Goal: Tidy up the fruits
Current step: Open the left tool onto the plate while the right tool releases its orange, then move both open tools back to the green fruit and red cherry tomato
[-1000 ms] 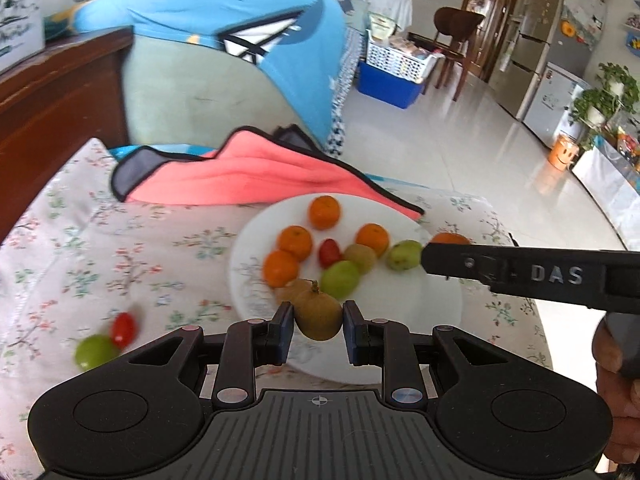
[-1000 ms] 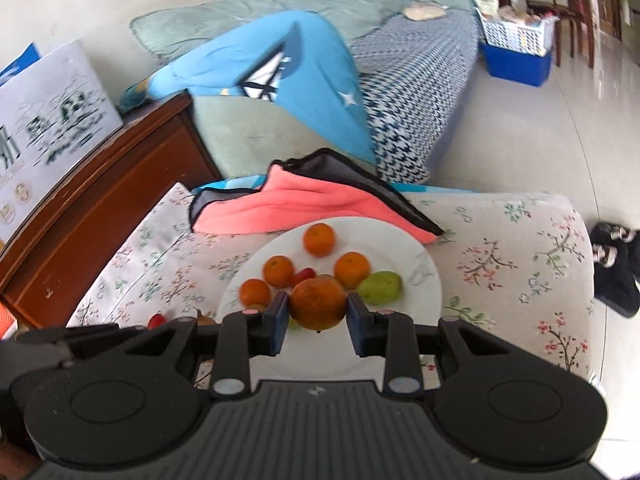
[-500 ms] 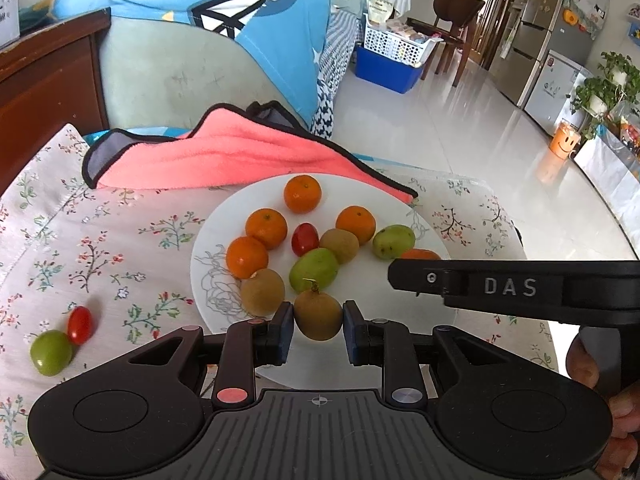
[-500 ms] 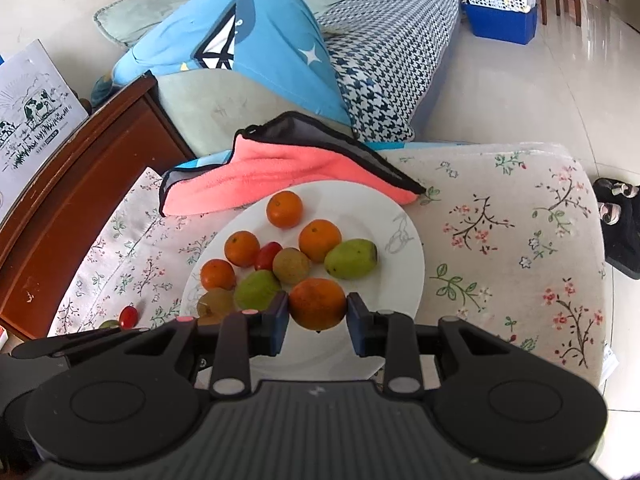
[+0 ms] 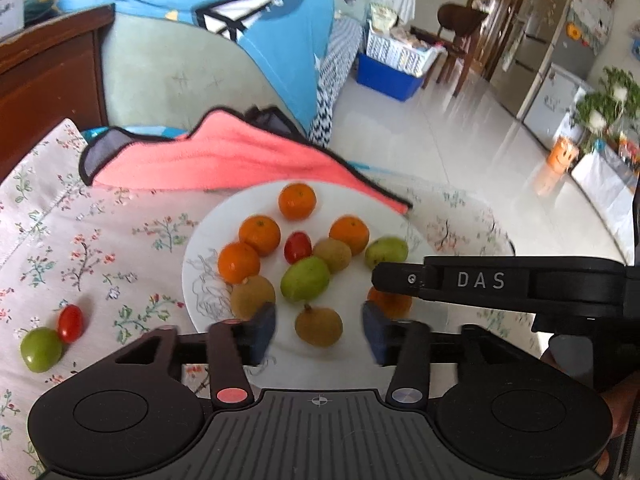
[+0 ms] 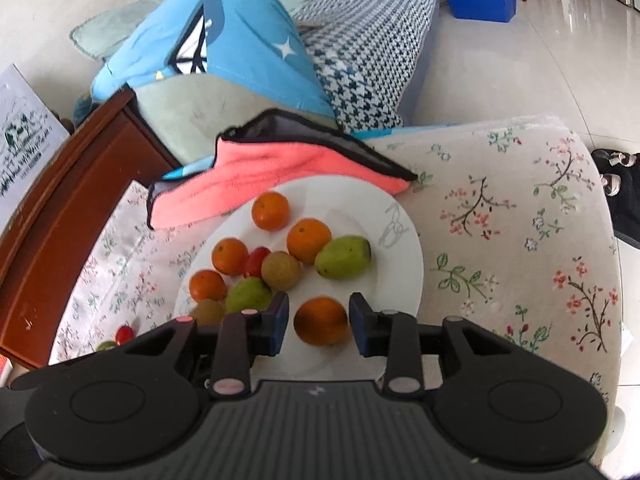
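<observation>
A white plate [image 5: 216,240] on the floral cloth holds several oranges, green fruits, brown fruits and a red tomato. My left gripper [image 5: 318,332] is opening, and a brown fruit [image 5: 319,326] lies on the plate between its pads with a gap on each side. My right gripper [image 6: 319,322] is opening too. An orange [image 6: 320,320] rests on the plate [image 6: 360,208] between its pads, just clear of them. In the left wrist view the right gripper [image 5: 380,276] reaches in from the right over that orange [image 5: 390,302].
A green fruit [image 5: 40,350] and a red tomato [image 5: 70,322] lie off the plate on the cloth at the left. A pink towel [image 5: 224,160] lies behind the plate. A wooden cabinet [image 6: 60,216] stands left, and the cloth's edge [image 6: 600,200] drops to the floor on the right.
The left jaws have parted and let go of the brown fruit, which now lies on the plate. The right gripper came down onto the plate and its pads eased off the orange.
</observation>
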Demonstrator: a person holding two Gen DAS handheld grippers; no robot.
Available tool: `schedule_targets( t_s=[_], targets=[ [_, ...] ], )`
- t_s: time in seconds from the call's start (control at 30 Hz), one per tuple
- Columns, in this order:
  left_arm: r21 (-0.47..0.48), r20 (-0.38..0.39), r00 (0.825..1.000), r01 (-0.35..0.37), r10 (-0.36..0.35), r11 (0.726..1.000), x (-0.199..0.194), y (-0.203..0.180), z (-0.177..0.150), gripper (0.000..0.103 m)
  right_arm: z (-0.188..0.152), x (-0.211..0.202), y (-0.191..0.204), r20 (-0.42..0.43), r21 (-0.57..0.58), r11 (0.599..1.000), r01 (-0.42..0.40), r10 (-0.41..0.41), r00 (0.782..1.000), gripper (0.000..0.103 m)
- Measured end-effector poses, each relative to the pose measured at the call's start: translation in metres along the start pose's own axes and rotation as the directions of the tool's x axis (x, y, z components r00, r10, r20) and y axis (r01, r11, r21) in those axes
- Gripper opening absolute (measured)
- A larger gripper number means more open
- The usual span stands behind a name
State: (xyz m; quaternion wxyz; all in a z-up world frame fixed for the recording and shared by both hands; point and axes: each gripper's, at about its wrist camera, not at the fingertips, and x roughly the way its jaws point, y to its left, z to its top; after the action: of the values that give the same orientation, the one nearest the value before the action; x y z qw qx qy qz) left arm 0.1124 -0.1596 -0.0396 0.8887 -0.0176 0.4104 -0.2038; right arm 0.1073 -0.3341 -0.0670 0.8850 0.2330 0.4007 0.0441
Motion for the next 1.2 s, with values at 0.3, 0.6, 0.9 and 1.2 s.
schedule_targets(
  t_s=[0.3,0.6,0.9,1.2],
  targets=[
    [-0.025,0.035,0.998,-0.05,0.051,0.998,-0.02,0.011,0.01,0.075,0.008,-0.013,0.009,0.054,-0.016,1.0,-0.001,0.002,0.999,0.035],
    [-0.011,0.042,0.995,-0.086,0.086,0.996,-0.037,0.025,0.012,0.082,0.005,-0.016,0.029,0.054,-0.096,0.995,-0.018,0.023,0.998,0.036],
    [-0.064,0.049,0.99,-0.128,0.131,0.99,-0.06,0.059,0.017,0.085,0.001,-0.013,0.051,0.046,-0.145,0.988,-0.058,0.065,0.997,0.037],
    [-0.171,0.059,0.97,-0.221,0.234,0.96,-0.078,0.109,0.022,0.085,-0.004,-0.005,0.072,0.024,-0.186,0.978,-0.094,0.101,0.995,0.037]
  ],
)
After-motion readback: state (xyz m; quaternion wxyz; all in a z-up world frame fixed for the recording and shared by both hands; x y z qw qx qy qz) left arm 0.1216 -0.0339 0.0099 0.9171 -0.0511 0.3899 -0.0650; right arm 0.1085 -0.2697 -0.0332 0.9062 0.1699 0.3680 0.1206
